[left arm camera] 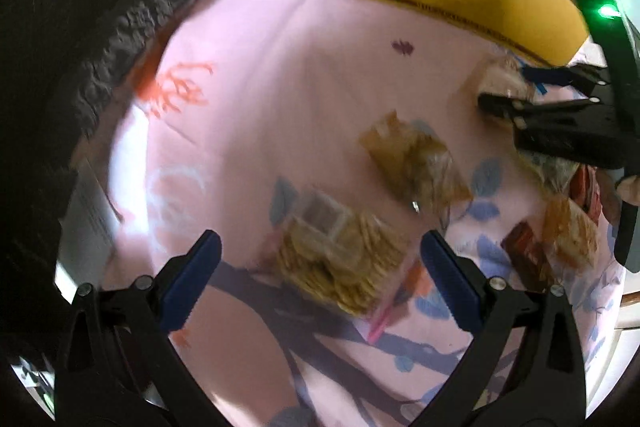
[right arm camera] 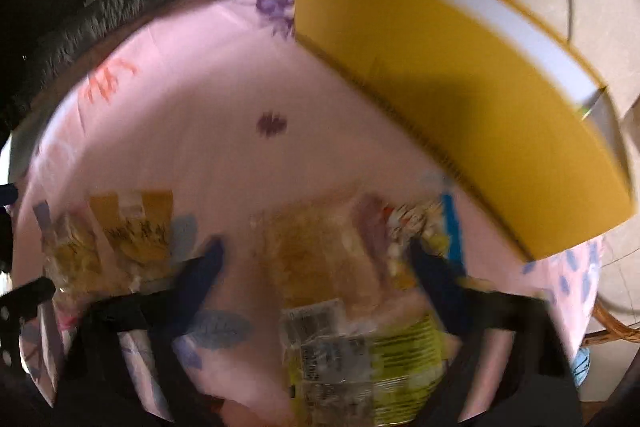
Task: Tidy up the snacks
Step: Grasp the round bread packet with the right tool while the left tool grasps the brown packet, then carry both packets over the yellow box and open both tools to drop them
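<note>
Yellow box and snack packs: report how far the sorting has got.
Done: nothing visible; the little seen of the yellow box interior shows no snacks. In hand: the right tool straddles a clear snack bag, grip not confirmed through the blur; the open left tool hovers over the cracker pack. Left: the amber packet and the packs at the cloth's edge lie loose.

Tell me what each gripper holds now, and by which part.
Left gripper holds nothing, open above the clear packet of round crackers. Right gripper straddles a clear snack packet across its width; whether it grips cannot be told.
</note>
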`<state>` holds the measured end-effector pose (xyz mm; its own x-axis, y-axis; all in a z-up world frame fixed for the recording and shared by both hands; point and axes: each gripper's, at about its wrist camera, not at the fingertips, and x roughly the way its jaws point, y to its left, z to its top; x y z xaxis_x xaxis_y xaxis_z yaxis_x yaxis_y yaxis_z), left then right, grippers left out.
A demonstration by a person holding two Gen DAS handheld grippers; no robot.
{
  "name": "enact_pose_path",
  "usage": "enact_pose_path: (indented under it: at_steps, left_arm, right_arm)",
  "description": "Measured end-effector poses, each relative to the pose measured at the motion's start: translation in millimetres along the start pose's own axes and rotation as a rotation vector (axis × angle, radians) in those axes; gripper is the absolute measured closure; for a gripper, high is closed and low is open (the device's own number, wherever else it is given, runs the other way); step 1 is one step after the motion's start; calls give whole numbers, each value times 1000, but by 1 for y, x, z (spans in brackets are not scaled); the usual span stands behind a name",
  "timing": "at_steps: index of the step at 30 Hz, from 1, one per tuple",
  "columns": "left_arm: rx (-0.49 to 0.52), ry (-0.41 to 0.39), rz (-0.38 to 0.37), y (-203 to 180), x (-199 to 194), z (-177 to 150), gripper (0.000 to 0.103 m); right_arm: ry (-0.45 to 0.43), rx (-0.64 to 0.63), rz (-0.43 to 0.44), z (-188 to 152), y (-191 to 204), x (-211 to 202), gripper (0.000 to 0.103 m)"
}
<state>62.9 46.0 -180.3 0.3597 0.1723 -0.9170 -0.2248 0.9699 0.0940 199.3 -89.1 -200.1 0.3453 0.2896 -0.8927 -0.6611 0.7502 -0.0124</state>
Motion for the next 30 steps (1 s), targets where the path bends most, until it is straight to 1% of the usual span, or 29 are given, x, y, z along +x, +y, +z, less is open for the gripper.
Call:
enact_pose_path:
  at_steps: [1,2,3,4,6,8,11,13,16,17,18,19,20,21,22,23,25,27,28,30]
  left_arm:
    - [-1,10,-15,-3,2,-2,2]
    - [0,9,-34,-7,4,-2,2]
    - [6,5,-39,-12,5,-2,2]
    - [24,-4,-42,-18,5,0,2]
    - [62,-13,-35,-31,8,5,2]
    - [75,-10,-45,-40,13,12,2]
    - [77,-11,-80,-55,21,24,2]
    - [101,6,-73,-67,33,31,2]
    - [136,3,-5,-80,55,41,2]
    - [134,14,-10,-82,61,43,4]
    - [105,11,-76,-80,67,42,23]
    - [67,1,-113,-77,67,41,26]
    - [58,1,-105,-77,65,41,33]
    - [74,3,-110,-79,61,40,46]
    - [88,2,-109,-80,58,39,54]
    - [94,9,-121,-80,56,37,57]
    - [87,17,-134,-81,52,32,58]
    - [112,18,-103,-85,45,23,59]
    - [122,23,-107,-87,42,17,59]
    - [126,40,-140,-87,39,13,61]
  right_arm:
    - [25,7,-18,-2,1,4,45]
    - [29,13,-29,-3,3,1,49]
    - [34,48,-18,-5,2,-5,51]
    - [23,88,-8,-7,-1,-14,51]
    - [-30,138,-15,-10,-8,-40,51]
    - [-68,169,-33,-16,-14,-62,51]
    - [-107,260,-31,-30,-37,-95,51]
    - [-122,304,-53,-42,-52,-110,51]
    - [-133,366,-88,-60,-72,-130,51]
    - [-134,384,-98,-66,-76,-133,51]
    - [-134,408,-110,-74,-83,-137,51]
    - [-131,421,-114,-79,-87,-141,51]
    - [-125,439,-120,-83,-90,-140,51]
    - [-116,461,-127,-89,-95,-141,51]
    - [-110,475,-126,-93,-96,-137,51]
    - [-102,496,-121,-97,-98,-136,51]
    - [-93,542,-100,-106,-103,-135,51]
    - [-92,567,-81,-108,-102,-134,51]
    - [-93,569,-74,-107,-100,-133,51]
    - [-98,561,-65,-106,-98,-136,51]
